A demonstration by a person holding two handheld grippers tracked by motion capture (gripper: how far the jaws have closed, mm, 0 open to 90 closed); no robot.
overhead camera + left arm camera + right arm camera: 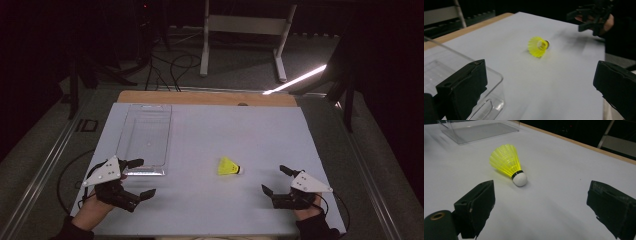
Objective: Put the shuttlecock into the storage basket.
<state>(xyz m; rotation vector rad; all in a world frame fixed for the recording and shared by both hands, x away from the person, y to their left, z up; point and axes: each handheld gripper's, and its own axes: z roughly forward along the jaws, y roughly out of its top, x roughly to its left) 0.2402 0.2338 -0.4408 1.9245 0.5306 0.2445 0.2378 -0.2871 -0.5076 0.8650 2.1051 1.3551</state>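
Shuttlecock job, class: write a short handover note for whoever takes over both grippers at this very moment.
Left gripper: open, holds nothing, beside the near end of the clear tray.
Right gripper: open, holds nothing, jaws pointed toward the shuttlecock.
Yellow shuttlecock: lying on its side on the white table, between the grippers, nearer the right one, white cork tip towards it.
Done: nothing gripped yet; tray looks empty.
Left: probably grasp the shuttlecock with the right gripper; the tray seems the likely destination.

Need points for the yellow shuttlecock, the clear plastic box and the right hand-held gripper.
yellow shuttlecock [506, 161], right gripper view: on the yellow skirt.
clear plastic box [127, 127], high view: on its left wall.
right hand-held gripper [274, 180], high view: midway between the two black fingertips, jaws open.
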